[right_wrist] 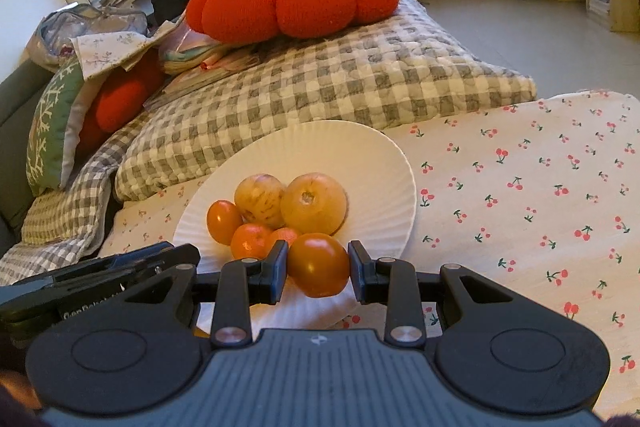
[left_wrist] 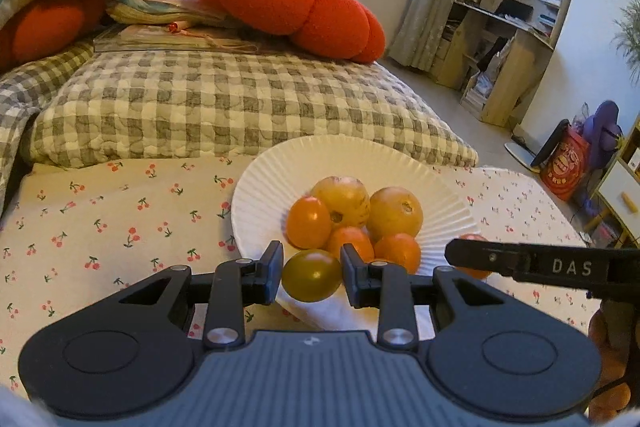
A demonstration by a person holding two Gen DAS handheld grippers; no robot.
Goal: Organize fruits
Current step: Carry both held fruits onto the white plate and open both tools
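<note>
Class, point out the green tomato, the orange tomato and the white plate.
green tomato [left_wrist: 311, 275], left wrist view, its front skin.
orange tomato [right_wrist: 319, 264], right wrist view, its front skin.
white plate [right_wrist: 376, 163], right wrist view, bare ribbed rim.

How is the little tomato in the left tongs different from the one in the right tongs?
The left tongs pinch a greenish-yellow tomato, which looks unripe; the right tongs pinch an orange tomato, which looks riper. Both are small, smooth and round, and both are held near the front rim of the white plate.

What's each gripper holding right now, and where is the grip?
Left gripper pinches a greenish-yellow tomato across its sides. Right gripper pinches an orange tomato across its sides. Both hang over the white plate's near edge.
</note>
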